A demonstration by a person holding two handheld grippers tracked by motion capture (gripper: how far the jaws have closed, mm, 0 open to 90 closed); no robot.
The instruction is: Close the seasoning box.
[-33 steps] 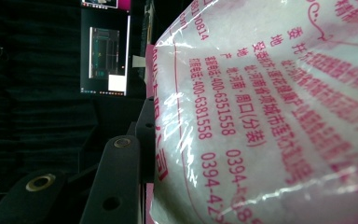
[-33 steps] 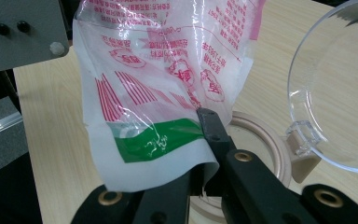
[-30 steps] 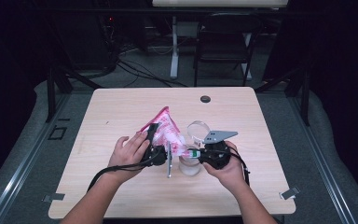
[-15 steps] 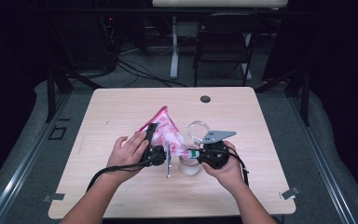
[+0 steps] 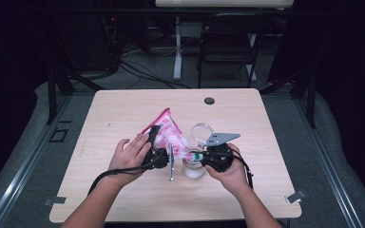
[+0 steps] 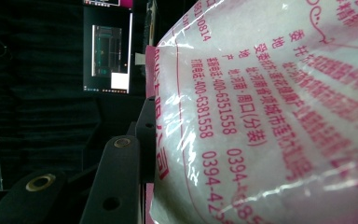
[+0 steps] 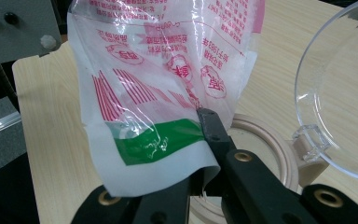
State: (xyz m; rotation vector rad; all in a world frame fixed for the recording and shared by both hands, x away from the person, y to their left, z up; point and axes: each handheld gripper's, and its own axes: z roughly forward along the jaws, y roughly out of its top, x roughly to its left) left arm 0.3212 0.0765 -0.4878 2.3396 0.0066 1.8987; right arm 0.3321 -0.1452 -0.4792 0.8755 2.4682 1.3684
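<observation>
A pink and white plastic bag (image 5: 168, 130) of white granules hangs tilted over the middle of the table. My left gripper (image 5: 154, 142) is shut on its body; in the left gripper view one black finger (image 6: 121, 177) presses the bag (image 6: 261, 116), and the other is hidden behind it. My right gripper (image 5: 197, 156) is shut on the bag's lower edge by the green band (image 7: 158, 140), its tips (image 7: 200, 116) pinching the film. Directly below sits a round jar (image 5: 193, 170) with a pale rim (image 7: 265, 135). Its clear hinged lid (image 5: 202, 130) (image 7: 340, 93) stands swung open.
The wooden table (image 5: 123, 104) has a small black round cap (image 5: 209, 100) near its far edge. A folding chair (image 5: 228, 38) and cables stand on the floor beyond. Both forearms come in from the near edge.
</observation>
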